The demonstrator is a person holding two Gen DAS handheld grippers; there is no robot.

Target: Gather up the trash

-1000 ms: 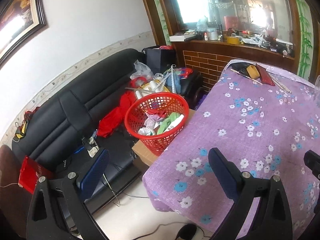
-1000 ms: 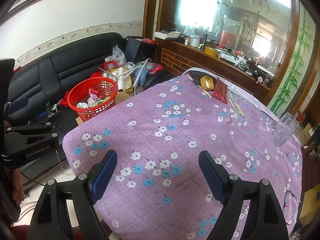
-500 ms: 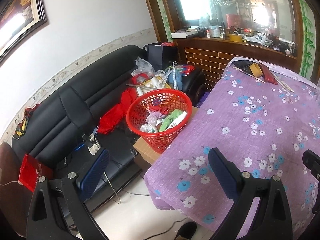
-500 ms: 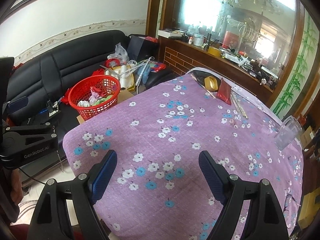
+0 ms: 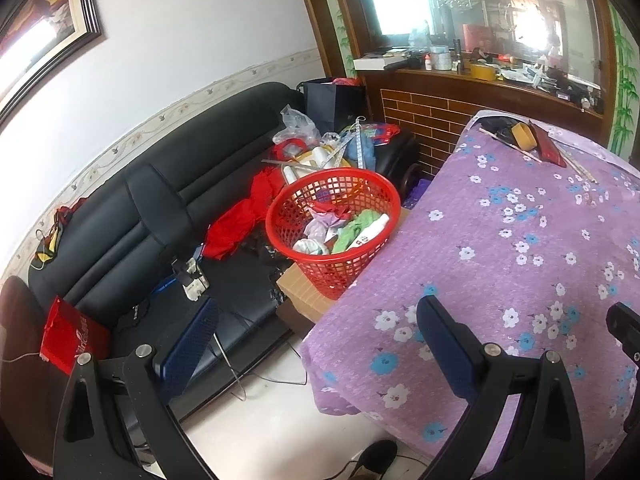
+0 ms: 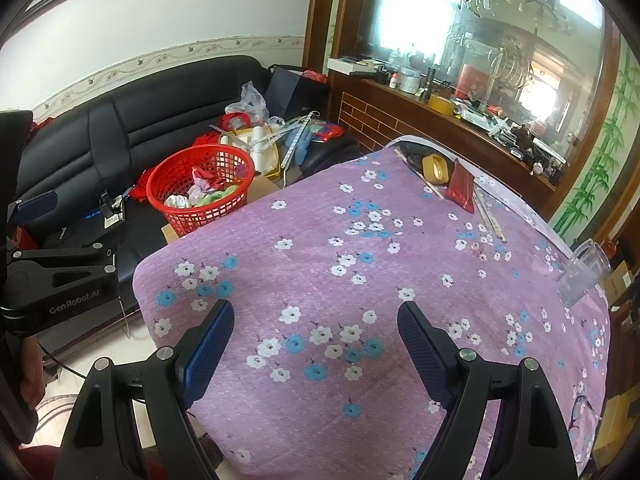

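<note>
A black leather sofa (image 5: 132,216), smooth and padded, stretches far ahead and left of the left claw (image 5: 316,332), heaped at its far end with plastic bags and red cloth. The counter (image 6: 360,264), draped in a woven purple cloth printed with white and blue flowers, spreads beneath and beyond the right claw (image 6: 316,332). A round red plastic basket (image 5: 332,236) of open lattice stands on a cardboard box (image 5: 304,296) just ahead of the left claw, touching the counter's edge; crumpled paper, green fabric and a white tube fill it. Far beyond the right claw, at the counter's far end, lie a tan tape roll (image 6: 436,168) and a flat red packet (image 6: 462,190); a clear plastic cup (image 6: 584,276) sits off to its right. Both claws stand spread wide, their ribbed blue pads pinching nothing.
</note>
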